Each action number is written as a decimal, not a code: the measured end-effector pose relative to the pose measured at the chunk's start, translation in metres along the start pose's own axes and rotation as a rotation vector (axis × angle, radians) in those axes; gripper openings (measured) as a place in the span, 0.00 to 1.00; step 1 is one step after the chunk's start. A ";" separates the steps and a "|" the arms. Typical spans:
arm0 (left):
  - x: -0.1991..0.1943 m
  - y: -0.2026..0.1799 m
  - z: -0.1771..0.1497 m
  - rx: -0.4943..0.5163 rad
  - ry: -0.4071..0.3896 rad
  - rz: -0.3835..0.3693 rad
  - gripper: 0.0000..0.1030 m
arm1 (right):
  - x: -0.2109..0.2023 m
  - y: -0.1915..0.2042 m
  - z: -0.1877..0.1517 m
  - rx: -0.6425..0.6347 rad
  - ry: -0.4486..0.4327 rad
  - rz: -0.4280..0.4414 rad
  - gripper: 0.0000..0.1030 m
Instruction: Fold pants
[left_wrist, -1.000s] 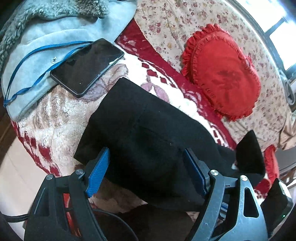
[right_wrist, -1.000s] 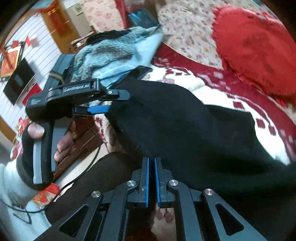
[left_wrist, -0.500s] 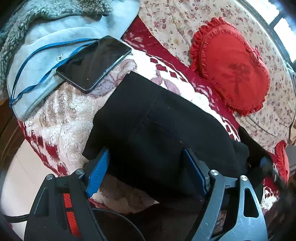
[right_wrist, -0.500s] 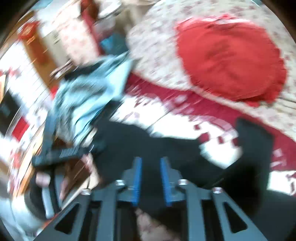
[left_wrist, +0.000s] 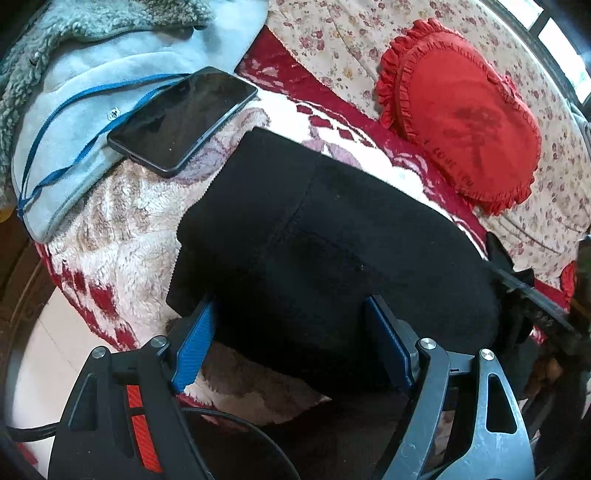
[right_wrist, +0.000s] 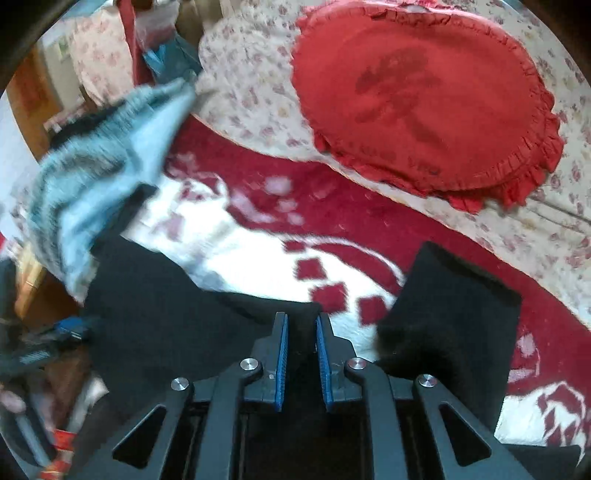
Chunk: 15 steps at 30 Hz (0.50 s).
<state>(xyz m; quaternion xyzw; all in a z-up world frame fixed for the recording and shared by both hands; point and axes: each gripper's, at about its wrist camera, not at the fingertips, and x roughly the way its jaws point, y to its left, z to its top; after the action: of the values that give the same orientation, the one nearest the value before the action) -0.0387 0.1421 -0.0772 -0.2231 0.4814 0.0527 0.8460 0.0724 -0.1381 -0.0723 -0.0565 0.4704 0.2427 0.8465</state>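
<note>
Bed (left_wrist: 369, 55): floral sheet, overlaid by a red-and-white plush blanket (left_wrist: 122, 236).

Left wrist view. We list black pants (left_wrist: 332, 236), lying folded on the blanket, near edge between our gripper's fingers. Left gripper (left_wrist: 291, 343): blue pads spread wide, one on each side of the pants' near edge, clamping nothing. Dark phone (left_wrist: 184, 118), resting partly on a light blue fleece garment (left_wrist: 92, 74) at far left, just beyond the pants' corner. Red heart-shaped ruffled cushion (left_wrist: 461, 114), on the floral sheet, well apart from the pants.

Right wrist view, somewhat blurred. Right gripper (right_wrist: 301, 360): pads parted by a narrow gap, black cloth showing between them; we cannot tell whether it touches either pad. Pants (right_wrist: 155, 295) spread at left; a second black flap (right_wrist: 454, 314) stands at right. Cushion (right_wrist: 424, 96) beyond.
</note>
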 end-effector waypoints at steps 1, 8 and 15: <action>-0.001 -0.002 -0.001 0.007 -0.005 0.008 0.77 | 0.008 0.001 -0.003 0.001 0.017 -0.006 0.13; -0.034 -0.002 -0.004 0.053 -0.046 0.016 0.77 | -0.045 -0.017 0.007 0.078 -0.117 -0.006 0.25; -0.063 -0.032 0.001 0.135 -0.135 -0.024 0.77 | -0.034 -0.059 0.029 0.171 -0.007 -0.176 0.39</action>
<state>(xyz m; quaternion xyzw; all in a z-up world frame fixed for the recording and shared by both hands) -0.0615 0.1218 -0.0133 -0.1671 0.4231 0.0250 0.8902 0.1074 -0.1928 -0.0356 -0.0242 0.4796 0.1265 0.8680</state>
